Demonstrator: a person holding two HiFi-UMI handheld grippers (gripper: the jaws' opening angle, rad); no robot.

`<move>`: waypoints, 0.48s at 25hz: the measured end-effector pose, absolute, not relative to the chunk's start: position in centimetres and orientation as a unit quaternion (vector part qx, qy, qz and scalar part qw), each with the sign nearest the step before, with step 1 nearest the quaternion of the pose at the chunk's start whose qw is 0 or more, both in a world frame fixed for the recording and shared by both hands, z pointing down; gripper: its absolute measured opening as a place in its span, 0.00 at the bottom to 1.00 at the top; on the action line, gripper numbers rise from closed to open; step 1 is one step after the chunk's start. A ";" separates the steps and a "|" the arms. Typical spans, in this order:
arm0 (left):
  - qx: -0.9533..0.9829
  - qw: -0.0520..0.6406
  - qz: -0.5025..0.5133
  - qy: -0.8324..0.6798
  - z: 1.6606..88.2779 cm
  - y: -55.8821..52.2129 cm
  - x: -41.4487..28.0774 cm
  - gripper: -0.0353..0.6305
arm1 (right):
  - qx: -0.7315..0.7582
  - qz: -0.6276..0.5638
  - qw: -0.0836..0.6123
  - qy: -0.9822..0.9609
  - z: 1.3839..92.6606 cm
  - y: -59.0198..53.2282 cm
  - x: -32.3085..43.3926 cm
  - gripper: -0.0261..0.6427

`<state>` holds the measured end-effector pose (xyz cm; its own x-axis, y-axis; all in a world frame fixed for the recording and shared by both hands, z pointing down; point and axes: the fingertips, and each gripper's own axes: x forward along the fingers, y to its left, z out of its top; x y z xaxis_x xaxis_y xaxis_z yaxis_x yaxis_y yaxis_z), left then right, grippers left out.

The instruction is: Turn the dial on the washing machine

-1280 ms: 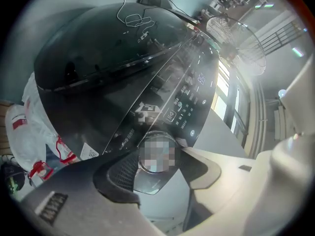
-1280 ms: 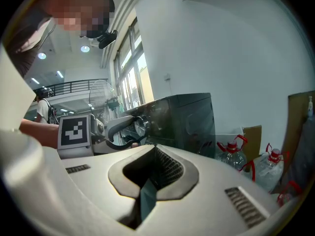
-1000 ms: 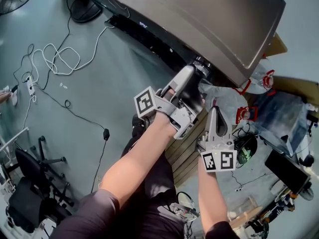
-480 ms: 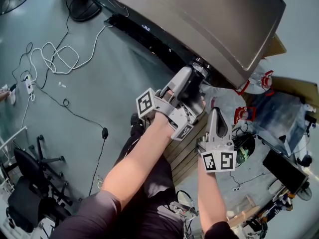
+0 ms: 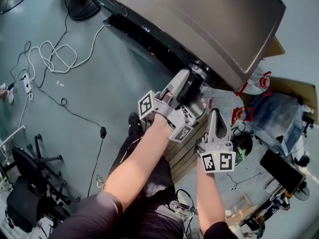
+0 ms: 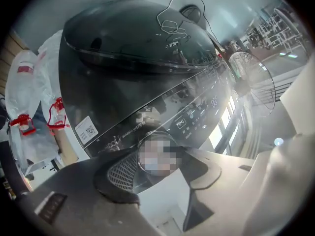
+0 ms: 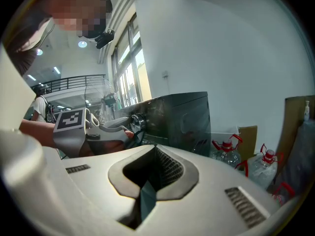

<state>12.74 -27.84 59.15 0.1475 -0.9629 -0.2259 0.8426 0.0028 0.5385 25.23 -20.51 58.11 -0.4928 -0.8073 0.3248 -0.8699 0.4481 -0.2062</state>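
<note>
The dark grey washing machine (image 5: 199, 14) fills the top of the head view. Its round dial (image 5: 198, 67) sits on the front panel near the right corner. My left gripper (image 5: 196, 77) reaches up to it, jaws set wide and closed on the dial. In the left gripper view the dial (image 6: 153, 137) lies between the two black pads (image 6: 122, 172), below the lit control panel (image 6: 197, 119). My right gripper (image 5: 216, 112) hangs just right of and below the left one, shut, holding nothing. From the right gripper view (image 7: 153, 151) I see the left gripper (image 7: 129, 127) on the dial (image 7: 138, 121).
Clear water bottles with red handles (image 5: 260, 78) stand right of the machine, also in the right gripper view (image 7: 226, 149). A wooden pallet (image 5: 187, 151) lies below the grippers. Loose cables (image 5: 55, 59) cross the floor at left, with a fan base (image 5: 84, 9) and an office chair (image 5: 27, 188).
The left gripper has rolled about its own line while staying on the dial; its marker cube has shifted a little to the right. The right gripper has not moved.
</note>
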 end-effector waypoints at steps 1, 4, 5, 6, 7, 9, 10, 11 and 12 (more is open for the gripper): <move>0.284 0.701 -0.647 -0.102 59.2 -27.8 12.8 0.46 | 0.496 0.174 0.091 -0.846 58.1 -20.5 25.3 0.07; 0.274 0.699 -0.653 -0.099 59.3 -27.8 12.7 0.46 | 0.497 0.174 0.094 -0.845 58.0 -20.6 25.3 0.07; 0.272 0.698 -0.655 -0.098 59.3 -27.8 12.6 0.46 | 0.497 0.174 0.096 -0.845 57.9 -20.6 25.3 0.07; 0.268 0.698 -0.657 -0.098 59.3 -27.8 12.5 0.46 | 0.497 0.174 0.098 -0.845 57.9 -20.6 25.3 0.07; 0.264 0.697 -0.659 -0.098 59.4 -27.8 12.5 0.46 | 0.497 0.174 0.099 -0.844 57.9 -20.7 25.3 0.07; 0.255 0.697 -0.663 -0.095 59.5 -27.8 12.5 0.46 | 0.498 0.174 0.102 -0.843 58.0 -20.7 25.4 0.07; 0.251 0.698 -0.665 -0.093 59.5 -27.8 12.6 0.46 | 0.499 0.174 0.103 -0.843 57.9 -20.8 25.4 0.07; 0.247 0.698 -0.666 -0.091 59.5 -27.8 12.7 0.46 | 0.499 0.173 0.105 -0.843 57.9 -20.9 25.5 0.07; 0.244 0.697 -0.668 -0.089 59.5 -27.8 12.8 0.46 | 0.498 0.173 0.106 -0.843 57.8 -20.9 25.5 0.07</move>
<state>12.79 -27.82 59.52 0.0920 -0.9750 -0.2021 0.8883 -0.0114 0.4592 25.51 -20.94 57.81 -0.4808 -0.8038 0.3503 -0.8768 0.4434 -0.1860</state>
